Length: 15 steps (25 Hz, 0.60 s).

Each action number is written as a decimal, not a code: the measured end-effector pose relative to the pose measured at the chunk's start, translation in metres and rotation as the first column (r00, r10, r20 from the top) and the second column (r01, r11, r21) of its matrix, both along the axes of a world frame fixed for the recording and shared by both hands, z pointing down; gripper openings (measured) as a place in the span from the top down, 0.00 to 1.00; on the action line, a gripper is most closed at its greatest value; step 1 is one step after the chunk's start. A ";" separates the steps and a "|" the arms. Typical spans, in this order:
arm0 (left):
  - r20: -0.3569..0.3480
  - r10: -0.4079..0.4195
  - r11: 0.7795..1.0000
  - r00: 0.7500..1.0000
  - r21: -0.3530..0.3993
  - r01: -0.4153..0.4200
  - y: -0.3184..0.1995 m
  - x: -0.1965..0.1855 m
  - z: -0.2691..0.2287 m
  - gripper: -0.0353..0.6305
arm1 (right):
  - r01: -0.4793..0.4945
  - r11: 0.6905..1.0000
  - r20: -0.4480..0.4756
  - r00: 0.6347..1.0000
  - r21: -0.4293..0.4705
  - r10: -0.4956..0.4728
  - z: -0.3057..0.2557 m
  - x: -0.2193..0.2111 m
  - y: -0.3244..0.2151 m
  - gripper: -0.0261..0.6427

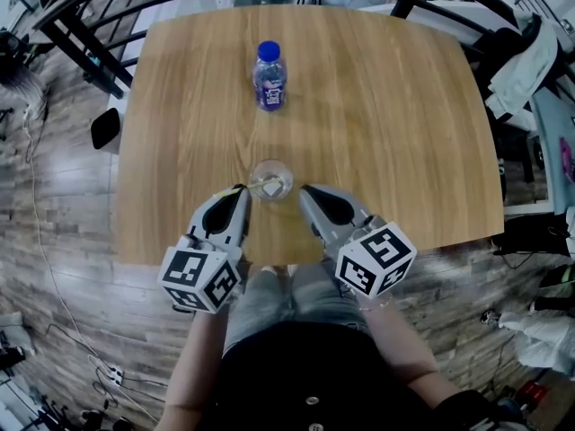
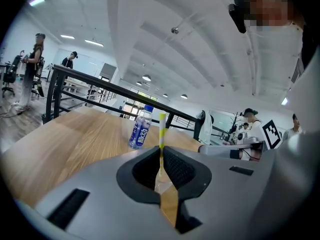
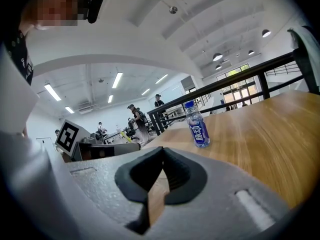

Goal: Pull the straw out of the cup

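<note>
Straw point(image 2: 161, 126) slim, striped; cup point(image 1: 287, 179) clear.

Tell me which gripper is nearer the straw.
Left, narrowly. The left gripper sits at the left of the cup, the straw straight ahead of its fingers; the right gripper sits just off the right rim.

straw point(image 2: 161, 126): lower end hidden behind left gripper point(image 2: 161, 150) fingers point(image 2: 181, 168) | grip on it: unclear | bottle point(image 2: 140, 129) label: unreadable

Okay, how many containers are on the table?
2: a blue-capped bottle toward the far edge, and a clear cup holding a straw near the person's edge. None seem hidden.
</note>
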<state>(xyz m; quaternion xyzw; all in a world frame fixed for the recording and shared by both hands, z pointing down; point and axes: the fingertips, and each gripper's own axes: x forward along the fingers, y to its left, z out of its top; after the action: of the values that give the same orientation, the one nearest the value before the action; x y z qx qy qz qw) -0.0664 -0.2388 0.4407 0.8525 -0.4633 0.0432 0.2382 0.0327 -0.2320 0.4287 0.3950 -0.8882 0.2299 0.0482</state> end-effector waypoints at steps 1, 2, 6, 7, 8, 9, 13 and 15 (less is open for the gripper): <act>-0.007 0.005 1.000 1.000 0.005 -0.005 0.000 0.000 -0.003 0.89 | -0.003 1.000 0.007 1.000 0.009 0.003 -0.004 0.000 -0.001 0.96; -0.012 0.010 1.000 1.000 0.013 -0.010 0.001 0.000 -0.007 0.90 | -0.007 1.000 0.017 1.000 0.019 0.006 -0.009 0.001 -0.002 0.96; -0.025 0.016 0.999 1.000 0.047 -0.015 0.000 -0.003 -0.020 0.90 | -0.018 0.997 0.043 0.999 0.070 0.015 -0.030 0.002 -0.007 0.96; -0.032 0.016 0.999 0.999 0.052 -0.014 -0.001 -0.004 -0.023 0.90 | -0.019 0.997 0.047 0.999 0.080 0.015 -0.034 0.003 -0.007 0.96; -0.039 0.015 0.998 0.999 0.056 -0.012 -0.001 -0.004 -0.025 0.90 | -0.019 0.996 0.050 0.999 0.089 0.015 -0.038 0.003 -0.008 0.96; -0.043 0.014 0.998 0.999 0.061 -0.011 -0.002 -0.004 -0.027 0.90 | -0.019 0.995 0.055 0.998 0.097 0.014 -0.042 0.003 -0.008 0.96; -0.049 0.010 0.996 0.999 0.093 -0.006 -0.005 -0.007 -0.042 0.90 | -0.023 0.992 0.069 0.997 0.128 0.014 -0.058 0.002 -0.009 0.96; -0.060 0.008 0.994 0.998 0.109 -0.001 -0.007 -0.009 -0.048 0.90 | -0.024 0.989 0.070 0.997 0.143 0.014 -0.064 0.001 -0.010 0.96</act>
<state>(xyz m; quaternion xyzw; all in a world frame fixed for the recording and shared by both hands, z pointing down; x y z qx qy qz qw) -0.0758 -0.2459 0.3925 0.8662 -0.4555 -0.0073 0.2054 0.0334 -0.2421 0.3651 0.3976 -0.8998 0.1791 -0.0134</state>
